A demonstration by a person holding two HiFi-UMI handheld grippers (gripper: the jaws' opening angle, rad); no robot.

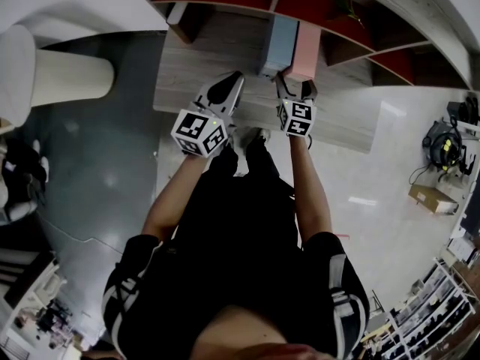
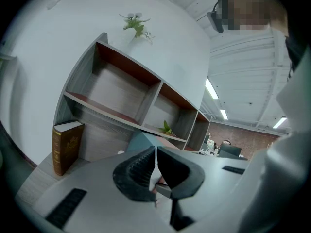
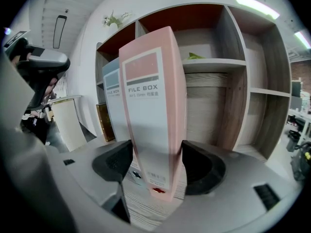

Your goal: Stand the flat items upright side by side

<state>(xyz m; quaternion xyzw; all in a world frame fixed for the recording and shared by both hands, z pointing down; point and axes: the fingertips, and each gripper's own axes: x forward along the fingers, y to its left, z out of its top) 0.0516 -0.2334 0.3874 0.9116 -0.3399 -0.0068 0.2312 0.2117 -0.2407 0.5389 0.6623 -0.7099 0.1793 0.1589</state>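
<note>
blue file box (image 3: 113, 106) mostly hidden behind pink file box (image 3: 153, 106).

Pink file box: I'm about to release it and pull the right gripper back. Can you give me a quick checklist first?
1. Upright: the pink file box stands on end on the desk: ok.
2. Side by side: it stands next to the blue file box, also upright: ok.
3. Free to withdraw: the right gripper has its jaws against both sides of the pink box: not ok.
4. Out of the way: the left gripper has its jaws shut and empty: ok.
5. Neighbour: the brown book stands upright, apart at the left: ok.
</note>
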